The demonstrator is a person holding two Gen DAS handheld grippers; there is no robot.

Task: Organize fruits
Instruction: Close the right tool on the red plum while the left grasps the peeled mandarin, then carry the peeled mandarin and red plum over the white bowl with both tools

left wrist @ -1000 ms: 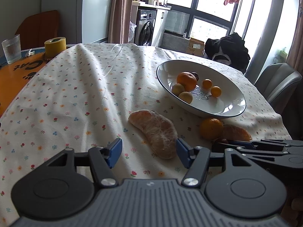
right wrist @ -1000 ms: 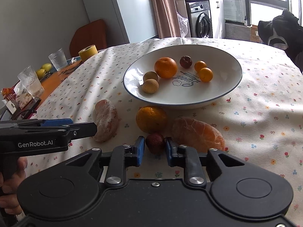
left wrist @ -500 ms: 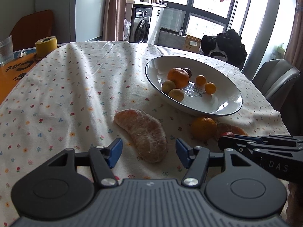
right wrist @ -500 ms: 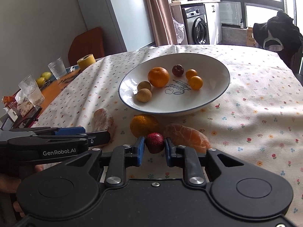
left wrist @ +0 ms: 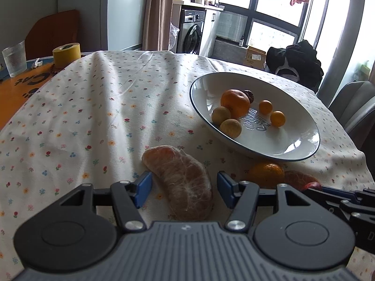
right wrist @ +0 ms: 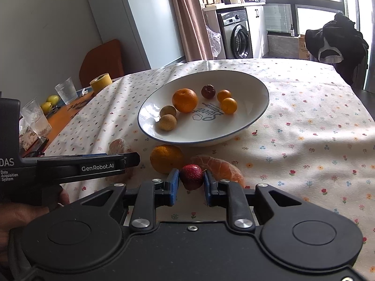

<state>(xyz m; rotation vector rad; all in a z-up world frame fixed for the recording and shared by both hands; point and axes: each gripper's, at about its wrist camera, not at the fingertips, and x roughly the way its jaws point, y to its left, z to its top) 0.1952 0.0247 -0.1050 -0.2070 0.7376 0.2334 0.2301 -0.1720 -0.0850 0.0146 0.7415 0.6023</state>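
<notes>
Between right fingers [right wrist: 175, 182], red fruit [right wrist: 191, 175].

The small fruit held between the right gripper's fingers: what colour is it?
Dark red, with a speckled skin. The small fruit shows best in the right wrist view.

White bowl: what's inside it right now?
In the white bowl: one large orange, two small orange fruits, two tan round fruits and a dark reddish fruit. Print on the bowl's floor is partly covered by fruit.
</notes>
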